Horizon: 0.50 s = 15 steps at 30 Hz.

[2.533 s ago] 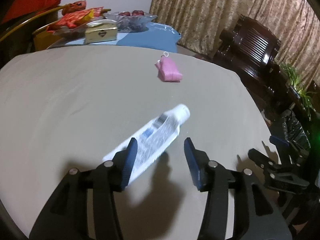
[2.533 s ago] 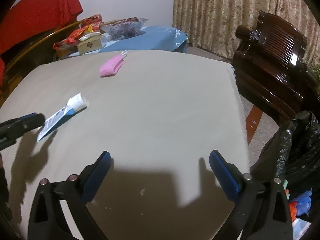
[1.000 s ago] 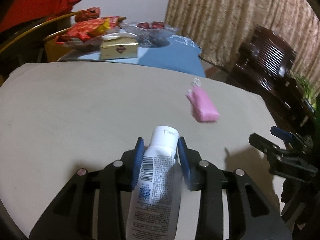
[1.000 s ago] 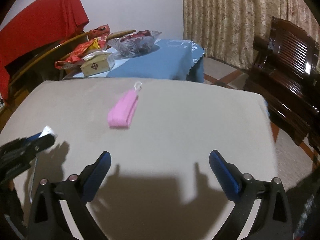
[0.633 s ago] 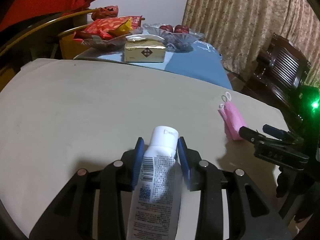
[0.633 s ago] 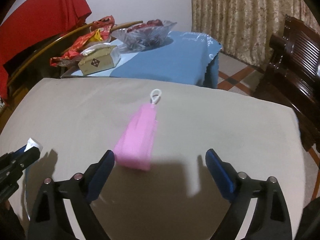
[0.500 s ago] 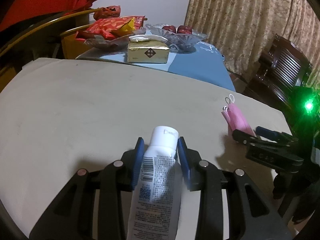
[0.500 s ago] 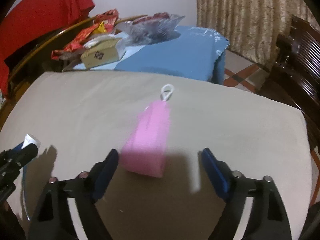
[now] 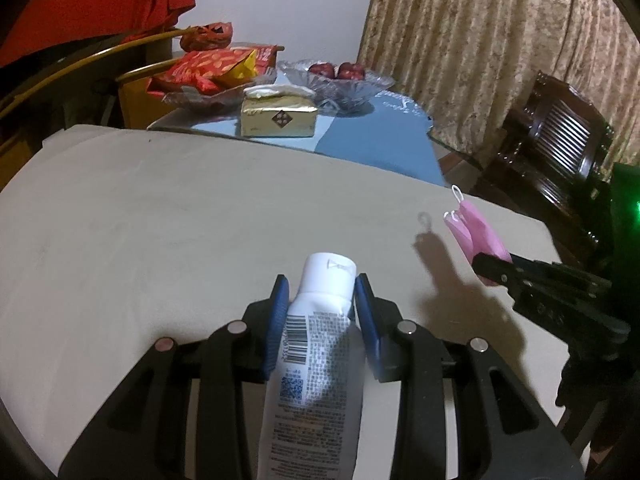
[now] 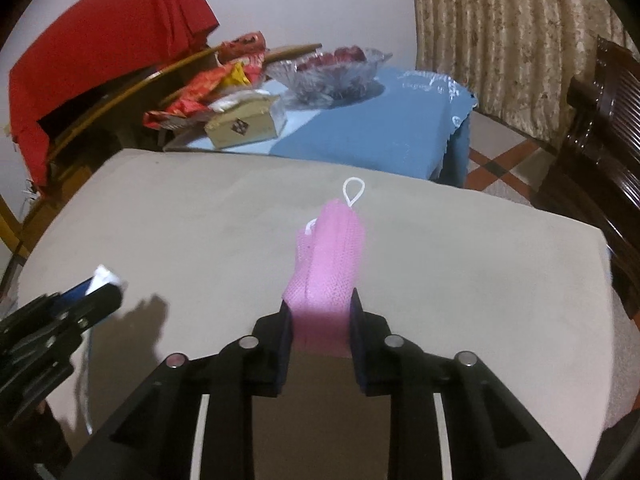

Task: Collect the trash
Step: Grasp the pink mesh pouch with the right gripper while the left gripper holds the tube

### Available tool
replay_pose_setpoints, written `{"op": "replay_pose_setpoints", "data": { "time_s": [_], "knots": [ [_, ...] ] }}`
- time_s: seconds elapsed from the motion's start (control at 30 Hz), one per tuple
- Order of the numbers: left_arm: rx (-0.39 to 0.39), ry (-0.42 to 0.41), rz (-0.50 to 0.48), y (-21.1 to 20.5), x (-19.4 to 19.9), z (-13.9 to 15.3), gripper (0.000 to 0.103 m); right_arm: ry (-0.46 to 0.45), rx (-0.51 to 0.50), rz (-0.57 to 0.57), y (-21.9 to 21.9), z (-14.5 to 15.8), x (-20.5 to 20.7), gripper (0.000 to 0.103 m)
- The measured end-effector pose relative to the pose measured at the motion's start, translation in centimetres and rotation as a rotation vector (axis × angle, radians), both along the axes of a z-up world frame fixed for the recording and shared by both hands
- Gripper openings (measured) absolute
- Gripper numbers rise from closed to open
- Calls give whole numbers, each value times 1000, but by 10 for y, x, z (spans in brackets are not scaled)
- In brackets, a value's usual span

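Observation:
A white tube (image 9: 316, 344) with printed text and a barcode sticks forward out of my left gripper (image 9: 322, 286), which is shut on it just behind the cap, above the beige table (image 9: 160, 220). A folded pink face mask (image 10: 328, 264) with white ear loops lies between the blue pads of my right gripper (image 10: 320, 304); the jaws are closing and the pads press on its near end. In the left wrist view the pink face mask (image 9: 476, 236) hangs from the right gripper (image 9: 492, 268) at the table's right side. The left gripper (image 10: 100, 292) shows at the right wrist view's left edge.
Behind the beige table (image 10: 180, 220) stands a blue-covered side table (image 9: 380, 140) with a gold tissue box (image 9: 280, 118), a glass fruit bowl (image 9: 340, 80) and red snack bags (image 9: 212, 66). A dark wooden chair (image 9: 560, 152) stands at the right, before a curtain.
My right gripper came up to the pink mask with its jaws wide and has closed them on its near end. The left gripper kept its hold on the tube.

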State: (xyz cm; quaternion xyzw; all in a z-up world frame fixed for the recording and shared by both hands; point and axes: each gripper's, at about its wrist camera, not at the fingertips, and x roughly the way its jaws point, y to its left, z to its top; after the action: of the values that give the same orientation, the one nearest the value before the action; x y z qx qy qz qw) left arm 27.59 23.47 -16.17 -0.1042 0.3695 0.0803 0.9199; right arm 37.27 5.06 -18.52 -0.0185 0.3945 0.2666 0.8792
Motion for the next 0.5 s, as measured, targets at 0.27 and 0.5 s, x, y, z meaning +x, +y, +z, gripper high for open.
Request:
{"op": "replay_pose_setpoints", "data": {
  "time_s": [0.27, 0.5],
  "knots": [
    [-12, -10, -70, -44, -32, 20, 32, -19, 43, -19, -44, 25, -61, 25],
    [-27, -29, -137, -93, -67, 39, 32, -32, 60, -50, -89, 42, -112, 25]
  ]
}}
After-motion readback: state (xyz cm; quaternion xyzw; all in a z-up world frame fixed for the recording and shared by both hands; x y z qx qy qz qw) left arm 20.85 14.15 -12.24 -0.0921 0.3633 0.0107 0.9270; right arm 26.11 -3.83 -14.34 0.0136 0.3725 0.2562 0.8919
